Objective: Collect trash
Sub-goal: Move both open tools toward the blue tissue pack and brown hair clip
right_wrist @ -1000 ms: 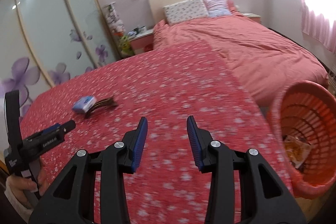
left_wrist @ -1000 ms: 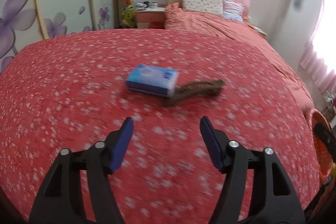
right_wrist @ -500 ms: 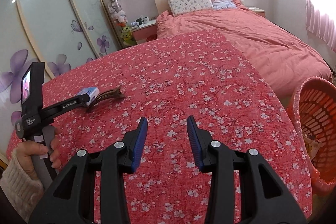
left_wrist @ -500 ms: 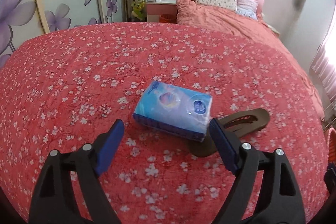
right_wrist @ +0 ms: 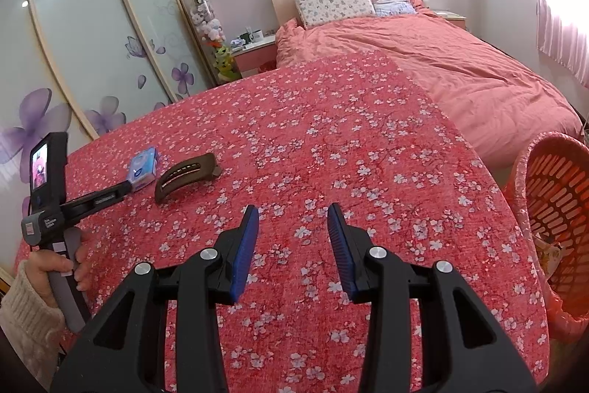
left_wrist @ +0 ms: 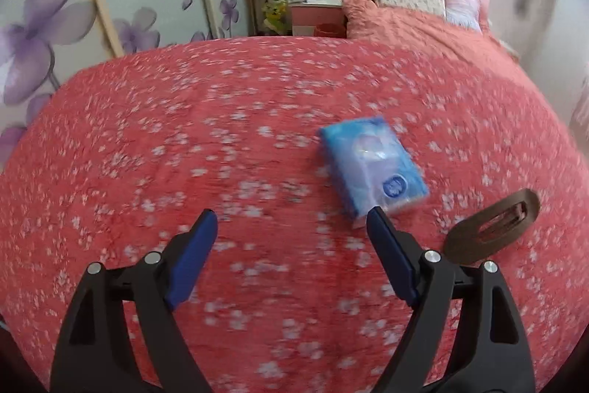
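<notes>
Though blurred, blue tissue pack point(left_wrist: 371, 168), intact.

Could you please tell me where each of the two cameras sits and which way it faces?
Left wrist: on the left hand-held gripper, angled down at the tissue pack and brown hair clip; only its open fingers show.
Right wrist: on the right hand-held gripper, facing across the floral cloth; a hand shows, basket at right.
Shared: pack, clip, pillows.

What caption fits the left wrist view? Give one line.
Open left gripper hovers over the red floral cloth, blue tissue pack at its right fingertip, brown hair clip beyond.
</notes>
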{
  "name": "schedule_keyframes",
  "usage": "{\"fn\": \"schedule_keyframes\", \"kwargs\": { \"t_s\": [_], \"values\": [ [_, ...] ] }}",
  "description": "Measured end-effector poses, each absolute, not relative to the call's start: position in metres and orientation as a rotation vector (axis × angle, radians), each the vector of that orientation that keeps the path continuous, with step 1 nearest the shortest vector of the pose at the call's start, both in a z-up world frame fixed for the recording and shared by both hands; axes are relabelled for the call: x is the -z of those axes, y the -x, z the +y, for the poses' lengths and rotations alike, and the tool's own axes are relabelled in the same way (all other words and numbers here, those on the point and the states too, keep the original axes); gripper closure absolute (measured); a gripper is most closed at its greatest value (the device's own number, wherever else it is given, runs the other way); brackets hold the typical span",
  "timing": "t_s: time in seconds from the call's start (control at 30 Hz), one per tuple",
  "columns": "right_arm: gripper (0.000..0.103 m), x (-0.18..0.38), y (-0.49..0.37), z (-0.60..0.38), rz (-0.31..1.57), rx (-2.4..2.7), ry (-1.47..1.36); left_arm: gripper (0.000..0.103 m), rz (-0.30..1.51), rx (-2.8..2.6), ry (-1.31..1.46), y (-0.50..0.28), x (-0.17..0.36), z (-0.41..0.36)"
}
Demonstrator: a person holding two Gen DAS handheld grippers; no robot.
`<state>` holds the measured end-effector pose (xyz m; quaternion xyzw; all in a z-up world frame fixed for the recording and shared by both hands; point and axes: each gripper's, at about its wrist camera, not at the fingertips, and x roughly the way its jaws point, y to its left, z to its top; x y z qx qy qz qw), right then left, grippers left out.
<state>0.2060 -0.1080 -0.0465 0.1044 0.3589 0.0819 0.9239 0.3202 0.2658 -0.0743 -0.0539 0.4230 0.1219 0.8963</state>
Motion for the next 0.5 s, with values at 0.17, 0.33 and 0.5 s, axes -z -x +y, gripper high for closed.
{"fn": "schedule_keyframes", "kwargs": {
  "t_s": [0.17,0.33,0.5],
  "values": [
    [0.063,0.048,-0.207,-0.106,0.740,-0.170,-0.209,0.020,0.830,-0.204,0.212,-0.325,0.060,0.265],
    [0.063,0.048,-0.205,-0.108,0.745,-0.161,-0.209,0.020,0.867,-0.206,0.201,-0.354,0.069,0.243],
    [0.063,0.049,-0.207,-0.111,0.746,-0.152,-0.213,0.029,0.903,-0.234,0.210,-0.374,0.079,0.236]
  ]
}}
